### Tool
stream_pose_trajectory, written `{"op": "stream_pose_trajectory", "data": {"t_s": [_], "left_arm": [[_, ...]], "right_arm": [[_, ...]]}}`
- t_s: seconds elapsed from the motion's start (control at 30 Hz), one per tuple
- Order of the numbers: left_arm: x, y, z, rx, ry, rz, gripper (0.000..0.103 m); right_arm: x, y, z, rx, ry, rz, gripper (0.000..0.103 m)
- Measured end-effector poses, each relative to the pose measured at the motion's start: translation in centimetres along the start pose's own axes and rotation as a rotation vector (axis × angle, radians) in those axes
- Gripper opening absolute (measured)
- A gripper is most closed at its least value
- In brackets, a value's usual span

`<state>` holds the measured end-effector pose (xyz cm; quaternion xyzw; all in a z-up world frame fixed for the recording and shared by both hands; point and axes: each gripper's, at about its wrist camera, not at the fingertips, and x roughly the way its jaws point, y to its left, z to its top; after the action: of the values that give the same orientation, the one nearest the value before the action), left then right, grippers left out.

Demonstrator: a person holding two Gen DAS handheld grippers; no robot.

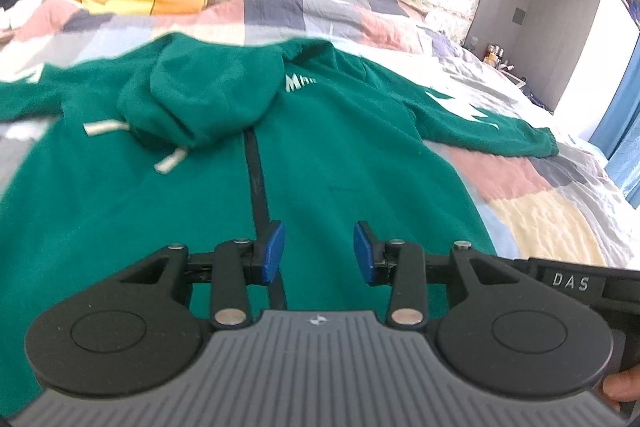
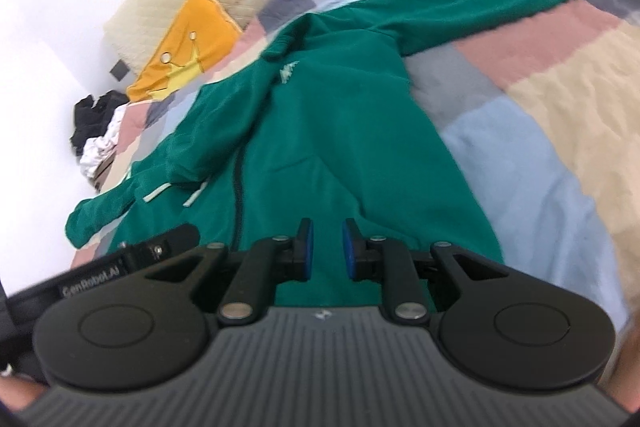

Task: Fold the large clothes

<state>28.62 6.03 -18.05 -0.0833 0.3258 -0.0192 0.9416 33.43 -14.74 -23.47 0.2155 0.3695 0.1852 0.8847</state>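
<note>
A patchwork quilt was spread over the bed, and a green hoodie was laid flat on it, sleeves out, hood folded forward. The left gripper was held above the hoodie, parted and empty; the right gripper was narrowly parted, nothing gripped.

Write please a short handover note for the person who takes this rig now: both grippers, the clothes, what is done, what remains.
Left gripper: open, empty, above the green fleece zip hoodie.
Right gripper: narrow gap, empty, over the lower hoodie.
Hoodie lies front up on the pastel patchwork quilt, sleeves spread, hood flopped onto the chest.
Done: spread flat.
Left: no fold is made yet, so all folding.
</note>
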Motion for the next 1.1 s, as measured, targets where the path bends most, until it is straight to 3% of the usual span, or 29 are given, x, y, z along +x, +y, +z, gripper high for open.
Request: {"op": "stream_pose_trajectory", "data": {"t_s": [0.17, 0.43, 0.67, 0.87, 0.9, 1.03, 1.1], "left_arm": [[0.0, 1.2, 2.2, 0.032, -0.033, 0.025, 0.048], [2.5, 4.2, 6.0, 0.077, -0.06, 0.101, 0.051], [6.6, 9.2, 8.3, -0.042, -0.029, 0.164, 0.051], [9.4, 12.3, 9.5, -0.089, -0.048, 0.204, 0.059], [9.7, 12.8, 9.7, -0.096, -0.053, 0.208, 0.06], [11.4, 14.7, 10.2, -0.146, -0.061, 0.215, 0.062], [12.3, 15.5, 10.5, -0.164, -0.065, 0.224, 0.065]], "right_arm": [[2.0, 1.3, 1.2, -0.038, -0.012, 0.012, 0.02], [6.2, 3.5, 4.0, -0.066, -0.083, 0.115, 0.02], [10.2, 4.2, 5.8, -0.091, -0.087, 0.148, 0.02], [13.9, 3.8, 7.5, -0.036, -0.059, 0.167, 0.02], [14.3, 3.9, 7.8, -0.03, -0.058, 0.17, 0.023], [16.2, 3.9, 8.7, -0.014, -0.055, 0.189, 0.054], [17.3, 3.7, 9.1, 0.002, -0.046, 0.202, 0.055]]}}
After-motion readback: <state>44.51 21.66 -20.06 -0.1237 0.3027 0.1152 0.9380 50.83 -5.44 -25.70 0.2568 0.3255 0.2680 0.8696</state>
